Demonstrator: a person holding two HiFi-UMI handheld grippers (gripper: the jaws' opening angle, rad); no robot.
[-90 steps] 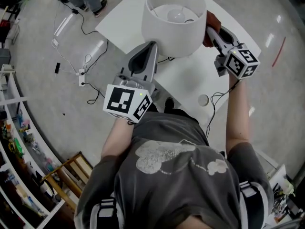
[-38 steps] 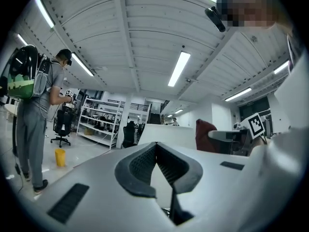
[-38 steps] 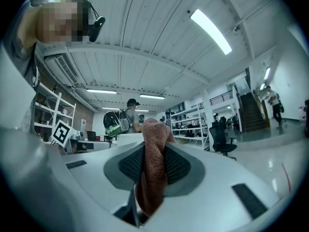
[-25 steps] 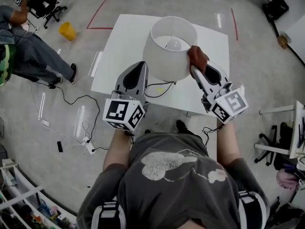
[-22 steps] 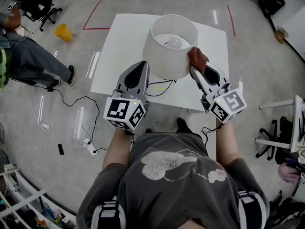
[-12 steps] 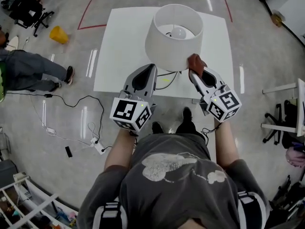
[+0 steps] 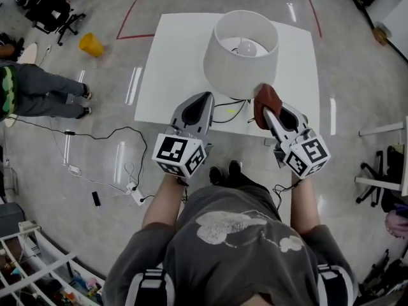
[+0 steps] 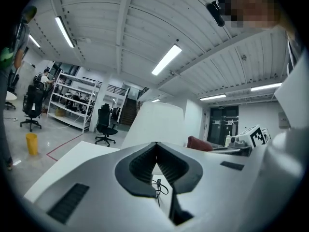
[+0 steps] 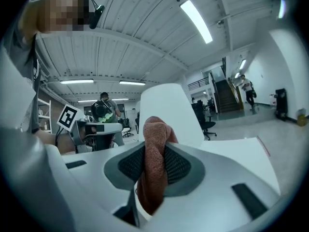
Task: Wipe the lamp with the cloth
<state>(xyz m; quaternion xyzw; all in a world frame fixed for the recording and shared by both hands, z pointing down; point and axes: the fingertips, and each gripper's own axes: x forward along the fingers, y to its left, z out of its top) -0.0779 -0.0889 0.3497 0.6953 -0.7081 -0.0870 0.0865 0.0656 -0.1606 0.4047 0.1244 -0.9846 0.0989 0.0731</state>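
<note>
Fingers of the right gripper (image 7: 266,109) are clenched on a rust-brown cloth (image 7: 267,98) of looped terry texture, which bulges above the fingertips and hangs in a fold between the ribbed black pads (image 9: 176,166). Fingers of the left gripper (image 7: 207,96) are closed tip to tip with nothing between them. Each gripper carries a cube (image 7: 180,156) printed with black-and-white square marker patterns. The cloth sits at the near lower rim of the lamp (image 7: 241,56); whether it touches the rim cannot be confirmed. The lamp has a white, smooth, tapered drum shade, open at the top, with a rounded bulb (image 7: 246,46) visible inside. It stands upright on a white rectangular surface (image 7: 172,62), and a thin black cable (image 7: 227,111) lies on the surface below the shade. The floor (image 7: 95,164) is glossy grey with red tape lines. A yellow bin (image 7: 92,44) and a black office chair (image 7: 48,6) stand well apart from the surface. The gripper views show a ribbed white ceiling with strip lights (image 8: 166,59).
</note>
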